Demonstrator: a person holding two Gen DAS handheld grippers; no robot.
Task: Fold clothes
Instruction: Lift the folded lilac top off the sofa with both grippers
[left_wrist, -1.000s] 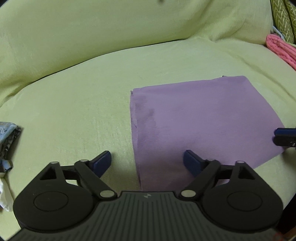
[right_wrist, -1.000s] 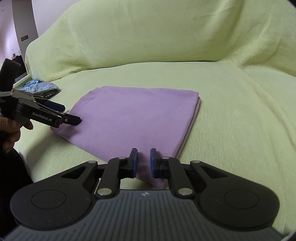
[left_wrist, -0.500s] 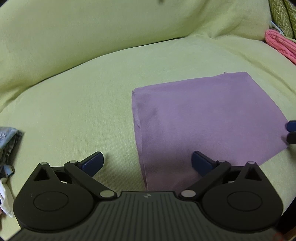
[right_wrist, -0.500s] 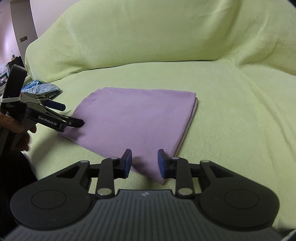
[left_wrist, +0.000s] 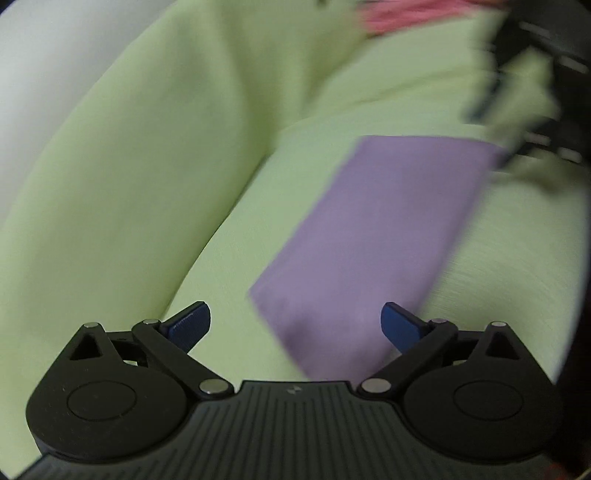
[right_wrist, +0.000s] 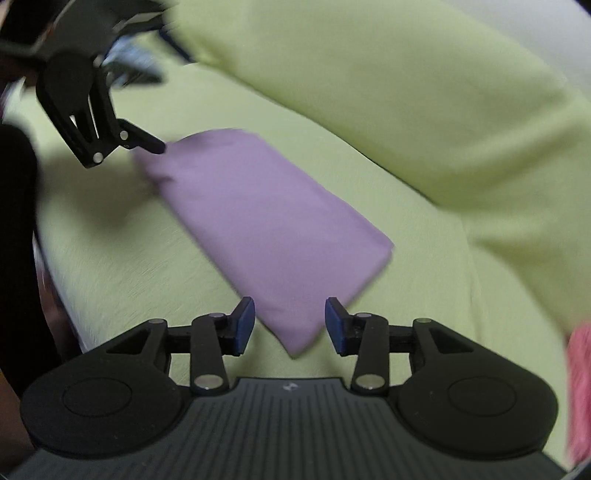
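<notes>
A purple cloth (left_wrist: 376, 236), folded into a flat rectangle, lies on the yellow-green sofa seat (left_wrist: 498, 288). My left gripper (left_wrist: 295, 314) is open wide above its near corner and holds nothing. In the right wrist view the same purple cloth (right_wrist: 266, 221) runs diagonally. My right gripper (right_wrist: 290, 308) has its jaws opening, and the cloth's near corner lies under the gap without touching the pads. One of the left gripper's fingers (right_wrist: 146, 142) hovers at the cloth's far corner. The right gripper (left_wrist: 517, 92) is a dark blur at the upper right of the left wrist view.
The sofa's backrest (right_wrist: 406, 92) rises behind the seat. A pink garment (left_wrist: 406, 14) lies beyond the purple cloth and shows again as pink fabric (right_wrist: 580, 387) at the right edge. Blue patterned clothes (right_wrist: 133, 70) lie past the left gripper. A dark sleeve (right_wrist: 14, 221) fills the left edge.
Both wrist views have rolled sharply, so the cloth now lies at a slant and blurred. The right jaws have spread away from the cloth's near corner. The left jaws have widened a little.
</notes>
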